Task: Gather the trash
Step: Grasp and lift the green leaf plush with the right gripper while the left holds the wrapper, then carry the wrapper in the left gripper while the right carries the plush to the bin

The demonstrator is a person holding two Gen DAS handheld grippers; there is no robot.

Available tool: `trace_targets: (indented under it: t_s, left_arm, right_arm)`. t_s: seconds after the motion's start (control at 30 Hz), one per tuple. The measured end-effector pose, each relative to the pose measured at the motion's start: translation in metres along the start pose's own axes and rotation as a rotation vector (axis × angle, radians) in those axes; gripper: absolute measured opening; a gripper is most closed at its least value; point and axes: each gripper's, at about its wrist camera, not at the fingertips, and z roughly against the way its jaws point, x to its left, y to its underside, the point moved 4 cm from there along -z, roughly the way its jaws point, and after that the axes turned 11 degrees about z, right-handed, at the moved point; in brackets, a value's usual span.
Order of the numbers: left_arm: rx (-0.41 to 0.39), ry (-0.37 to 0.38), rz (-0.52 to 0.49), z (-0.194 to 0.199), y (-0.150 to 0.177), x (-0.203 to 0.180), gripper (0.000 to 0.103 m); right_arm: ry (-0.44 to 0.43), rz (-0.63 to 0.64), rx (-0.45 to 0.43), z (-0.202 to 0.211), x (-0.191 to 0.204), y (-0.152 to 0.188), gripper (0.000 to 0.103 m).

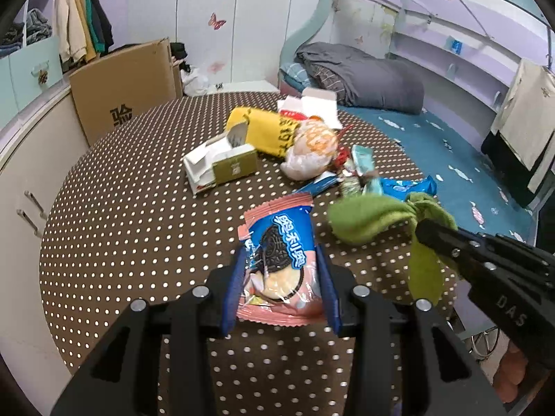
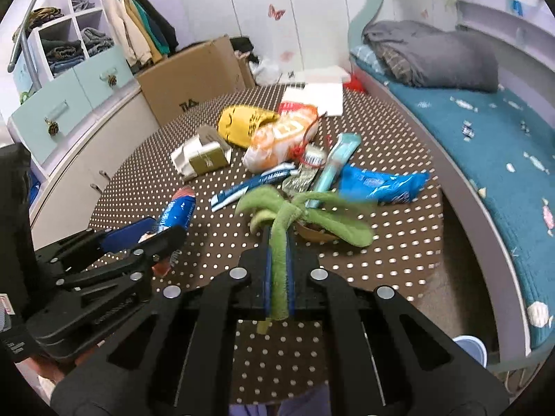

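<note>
Left gripper (image 1: 281, 270) jaws pinching pink-blue crinkly cookie packet (image 1: 277, 256); right gripper (image 2: 279, 270) jaws pinching limp green fabric strip (image 2: 305, 215). Risk: strip snagging wrapper pile (image 2: 312, 170) at 12 o'clock on table (image 2: 381, 249).

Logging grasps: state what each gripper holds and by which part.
Left gripper pinches the cookie packet by its two long sides, at its lower half. Right gripper clamps one strip of the green cloth.

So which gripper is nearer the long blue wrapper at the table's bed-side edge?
Right. The right gripper, shut on the green cloth, sits nearest the blue wrapper; the left gripper, holding the cookie packet, is farther away.
</note>
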Motion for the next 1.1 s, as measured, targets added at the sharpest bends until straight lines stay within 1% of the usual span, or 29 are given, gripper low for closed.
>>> trace_targets:
  t_s: [0.17, 0.57, 0.87, 1.1]
  left_arm:
    - [-0.027, 0.023, -0.024, 0.012, -0.003, -0.015, 0.04]
    - [-0.047, 0.098, -0.107, 0.027, 0.001, -0.062, 0.04]
    - [-0.041, 0.179, -0.195, 0.031, 0.012, -0.116, 0.04]
    - [-0.029, 0.252, -0.283, 0.034, 0.027, -0.166, 0.04]
  right_arm:
    - [0.028, -0.017, -0.045, 0.025, -0.007, -0.001, 0.006]
    - [0.114, -0.107, -0.083, 0.06, -0.041, 0.014, 0.006]
    - [0.199, -0.197, -0.102, 0.092, -0.082, 0.035, 0.006]
    - [0.269, -0.285, -0.114, 0.122, -0.121, 0.062, 0.007]
